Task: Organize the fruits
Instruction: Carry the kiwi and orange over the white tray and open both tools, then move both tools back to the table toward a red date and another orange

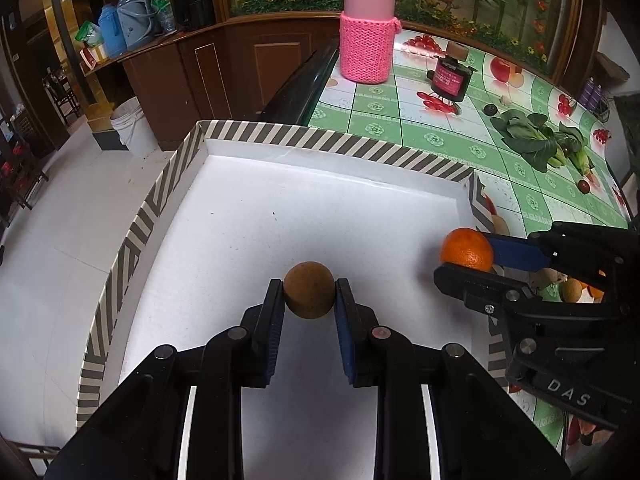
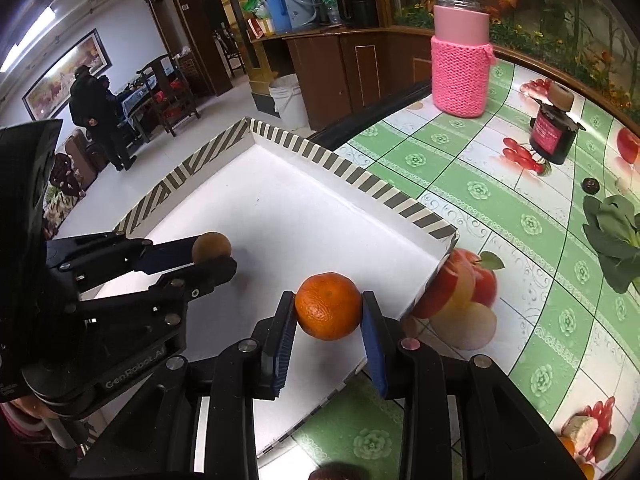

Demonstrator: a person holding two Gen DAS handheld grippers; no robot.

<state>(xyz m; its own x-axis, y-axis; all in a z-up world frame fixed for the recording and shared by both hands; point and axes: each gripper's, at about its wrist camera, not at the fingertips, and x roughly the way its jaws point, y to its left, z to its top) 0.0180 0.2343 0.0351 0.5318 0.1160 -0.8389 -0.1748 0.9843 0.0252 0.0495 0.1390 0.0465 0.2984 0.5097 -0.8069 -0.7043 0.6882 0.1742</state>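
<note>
Left gripper [image 1: 309,294] clamped a brown fruit [image 1: 309,290] and right gripper [image 2: 329,307] an orange [image 2: 328,306], both held over the striped tray [image 1: 320,140]; fingers should part only once each fruit rests low, well apart.

On the far side of your fruit-print tablecloth [image 1: 452,148] stands a pink bottle [image 1: 367,36] in a knitted sleeve, a small dark jar [image 1: 450,78] to its right. Leafy greens [image 1: 536,140] lie farther right. A white bucket [image 1: 134,126] sits on the floor to the left.
</note>
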